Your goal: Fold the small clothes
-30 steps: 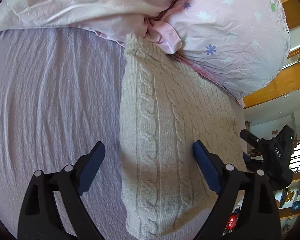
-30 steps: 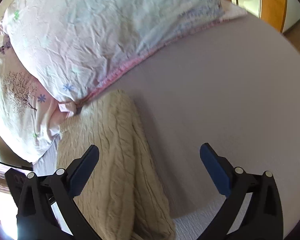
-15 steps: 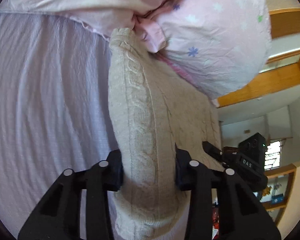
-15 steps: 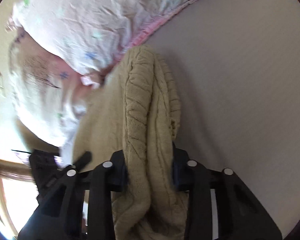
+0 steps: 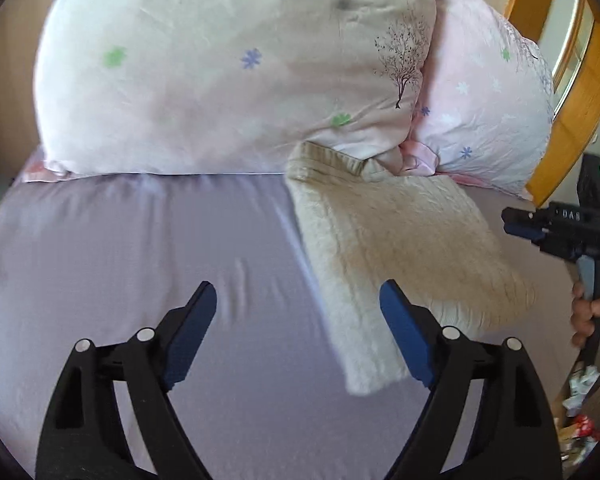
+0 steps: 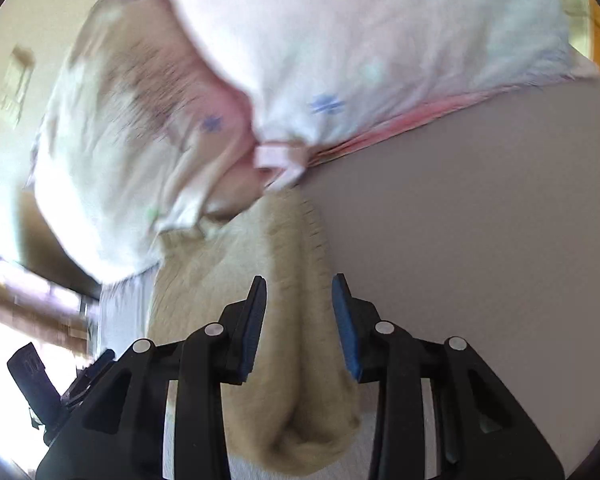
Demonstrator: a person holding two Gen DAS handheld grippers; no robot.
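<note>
**Sweater let go on the left, right tongs loosening**

Sweater [image 5: 400,248], cream cable knit and folded into a thick oblong, lies on the lavender bed sheet [image 5: 148,248]. Half a second ago both pairs of tongs were pinched on it; now the left tongs [image 5: 298,322] stand wide apart and drawn back, with bare sheet between the blue pads and the right-hand pad just over the sweater's near edge. In the left view the sweater's long axis runs from the near end, beside that pad, away toward the pillows, and its far ribbed end tucks under the seam where the floral pillow [image 5: 228,68] meets the pink pillow [image 5: 484,92].

On the right, the right tongs [image 6: 299,320] have eased from their clamp: the pads now sit either side of the sweater's thick fold [image 6: 296,360], and I cannot tell whether they still touch the knit. From that side the sweater points straight away from the tongs toward the pillows. Both views are smeared with motion blur.
</note>
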